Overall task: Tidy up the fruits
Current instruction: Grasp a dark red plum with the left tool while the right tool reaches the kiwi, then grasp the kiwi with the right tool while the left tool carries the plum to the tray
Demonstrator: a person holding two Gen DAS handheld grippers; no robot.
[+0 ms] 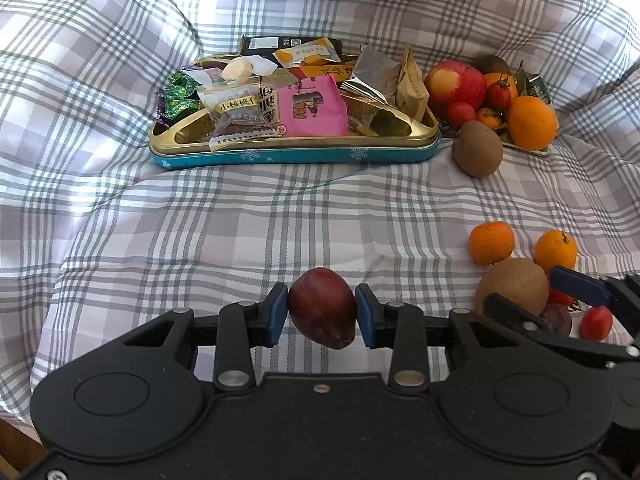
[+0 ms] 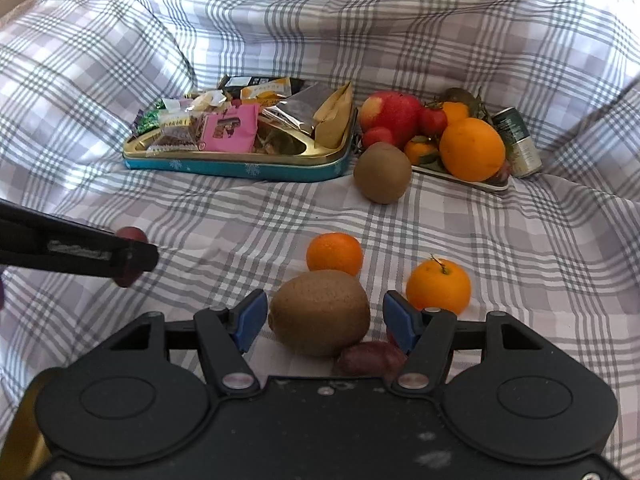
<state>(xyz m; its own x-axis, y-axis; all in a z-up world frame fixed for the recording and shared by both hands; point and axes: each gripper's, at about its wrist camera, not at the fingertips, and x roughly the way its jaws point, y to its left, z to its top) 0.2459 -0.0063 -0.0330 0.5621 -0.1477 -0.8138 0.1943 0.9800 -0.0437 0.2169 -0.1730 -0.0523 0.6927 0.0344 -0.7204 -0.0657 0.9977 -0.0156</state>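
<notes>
From the left wrist, the left gripper [image 1: 322, 314] has its blue pads pinching a dark red, pointed fruit [image 1: 323, 312] held above the checked bedsheet [image 1: 280, 220]. Further back on the sheet sits a teal and gold tin [image 1: 296, 154] heaped with snack packets. Just beside its right end a plate of fruit [image 1: 532, 150] carries a red apple [image 1: 456, 86], a large orange [image 1: 532, 122] and cherry tomatoes, with a kiwi [image 1: 477, 149] lying on the sheet in front of it. Toward the sheet's near right, two mandarins [image 1: 491, 242] lie near a second kiwi [image 1: 514, 284], where the right gripper's blue finger [image 1: 576, 285] pokes in.

From the right wrist, the right gripper [image 2: 325, 320] stands spread around that kiwi [image 2: 320, 312]; the left pad is just beside it and the right pad is clearly apart, so nothing is pinched. A dark purplish fruit [image 2: 370, 357] lies touching the kiwi's near side. The mandarins [image 2: 335, 253] sit just beyond. At the left edge the other gripper's arm [image 2: 72, 250] holds the red fruit [image 2: 130, 254].
</notes>
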